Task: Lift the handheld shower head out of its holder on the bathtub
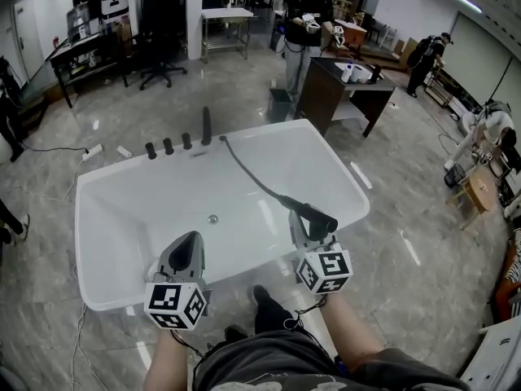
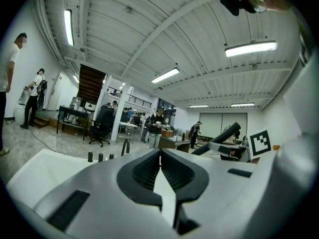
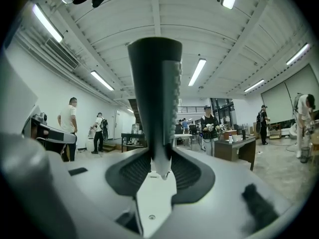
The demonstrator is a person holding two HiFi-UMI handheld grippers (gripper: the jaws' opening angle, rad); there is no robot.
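Left gripper [image 2: 160,158]: jaws pressed together with nothing between them; it hung over the near rim of the tub, left of the right gripper and apart from it.
Right gripper [image 3: 160,159]: jaws pinched the shower head, one pad on each side of it.
Shower head [image 3: 154,98]: black, held in the right gripper's jaws. In the right gripper view it rose upright from between the pads. In the head view it jutted past the jaw tips, above the near right part of the tub and clear of the rim.
Hose [image 1: 252,177]: dark and thin; it ran from the shower head away from the right gripper, across the basin, to the far rim.
Tub [image 1: 98,218]: white, below and ahead of both grippers.
Drain [image 1: 212,218]: in the tub floor, ahead of the left gripper and a little to its right.
Knobs [image 1: 168,146]: three, black, in a row on the far rim, well ahead of the left gripper.
Spout [image 1: 207,126]: black and upright, just right of the knobs; the hose's far end met the rim just beside it.
Desk [image 1: 326,88]: dark, beyond the tub, well ahead of the right gripper.
Person [image 1: 308,23]: stood past the desk, far from both grippers.
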